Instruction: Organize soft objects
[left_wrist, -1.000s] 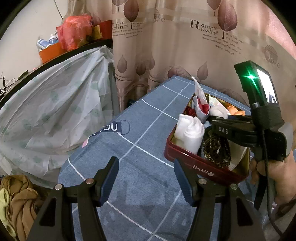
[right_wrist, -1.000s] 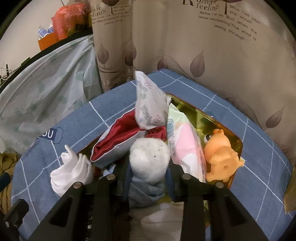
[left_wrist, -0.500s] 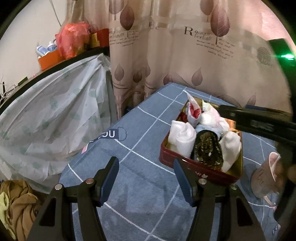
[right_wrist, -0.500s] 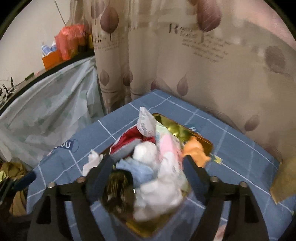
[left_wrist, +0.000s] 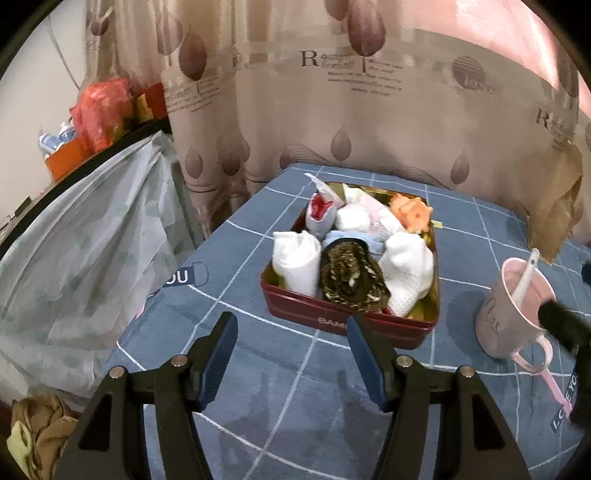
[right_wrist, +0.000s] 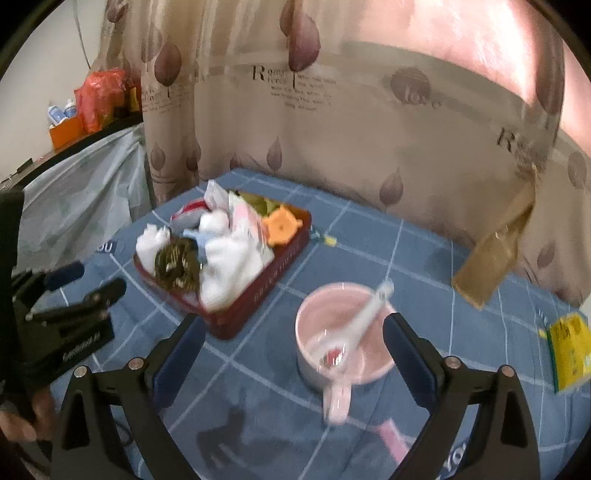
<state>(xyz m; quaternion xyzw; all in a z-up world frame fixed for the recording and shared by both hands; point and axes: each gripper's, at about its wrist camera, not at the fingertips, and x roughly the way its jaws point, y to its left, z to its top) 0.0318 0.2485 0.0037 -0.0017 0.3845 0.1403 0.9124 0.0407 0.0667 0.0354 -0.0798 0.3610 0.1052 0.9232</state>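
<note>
The red tin (left_wrist: 343, 321) sits packed with soft things near the bench's far edge. Right gripper (right_wrist: 295, 347) – jaws opening, nothing held; left gripper (left_wrist: 291, 350) – jaws spread, empty.

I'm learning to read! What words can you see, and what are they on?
"BAM", the rest hidden by a finger: red tin
"OU": blue tablecloth
"R", big letter: curtain
"love": curtain
Small curtain lines, tin side lettering, left gripper label, yellow packet: too blurred.

Both wrist views look steeply down — sharing the red tin (left_wrist: 349, 321) and pink mug (right_wrist: 341, 338).
</note>
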